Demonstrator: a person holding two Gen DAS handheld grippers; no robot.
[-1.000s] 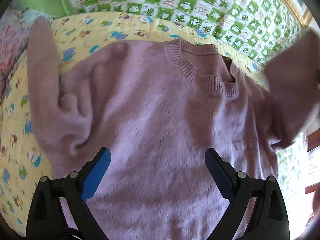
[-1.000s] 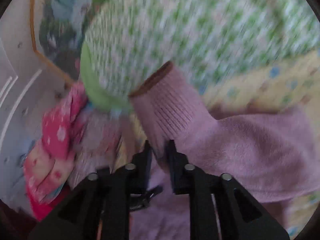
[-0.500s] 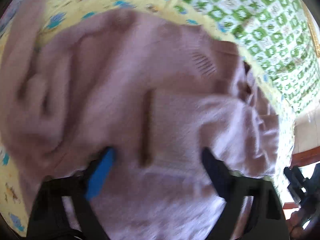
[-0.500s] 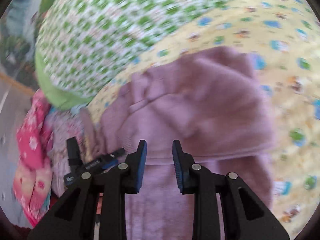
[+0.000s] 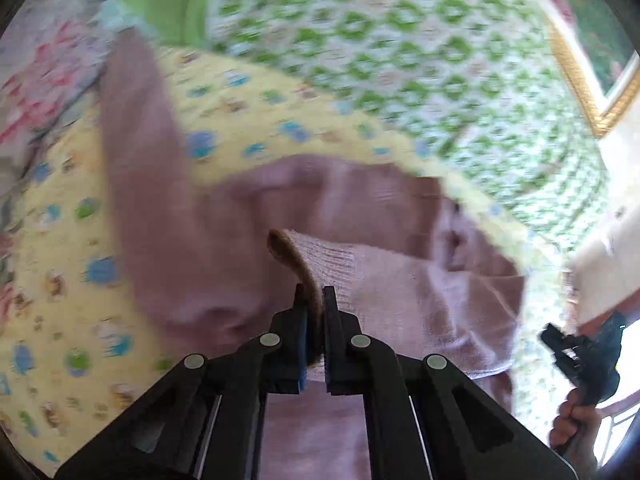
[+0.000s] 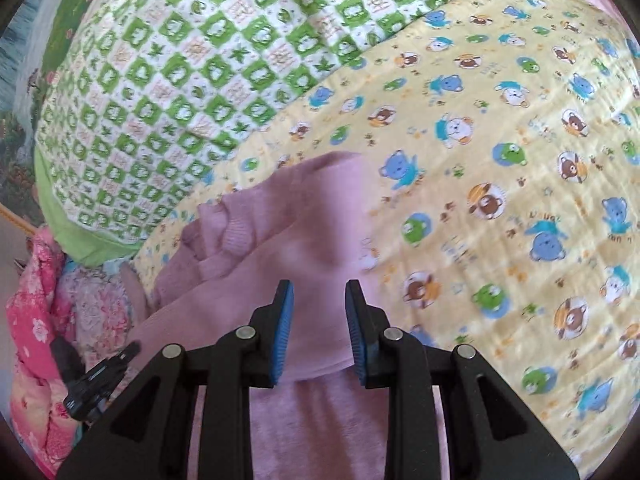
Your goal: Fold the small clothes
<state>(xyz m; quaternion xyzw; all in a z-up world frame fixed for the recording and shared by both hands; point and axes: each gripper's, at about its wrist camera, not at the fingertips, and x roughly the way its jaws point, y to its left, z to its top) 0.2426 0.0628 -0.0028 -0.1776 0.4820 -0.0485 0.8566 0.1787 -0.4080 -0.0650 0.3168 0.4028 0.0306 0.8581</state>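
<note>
A small mauve knitted sweater [image 5: 360, 208] lies on a yellow bear-print sheet [image 5: 72, 240]. One sleeve is folded across its body. My left gripper [image 5: 314, 300] is shut on that sleeve's ribbed cuff [image 5: 320, 260] and holds it above the body. The other sleeve [image 5: 136, 136] stretches away at the left. In the right wrist view the sweater [image 6: 312, 240] lies under my right gripper [image 6: 318, 300], which is open and empty just above the folded sleeve. The right gripper also shows in the left wrist view [image 5: 580, 356] at the far right.
A green and white patterned quilt [image 6: 192, 80] lies beyond the yellow sheet [image 6: 500, 160]. A pile of pink floral clothes [image 6: 36, 320] sits at the left. A gold picture frame [image 5: 580, 92] hangs on the wall at the upper right.
My right gripper let go of the sleeve cuff after laying it across the body, and opened. My left gripper, open a second ago, has shut on that cuff.
</note>
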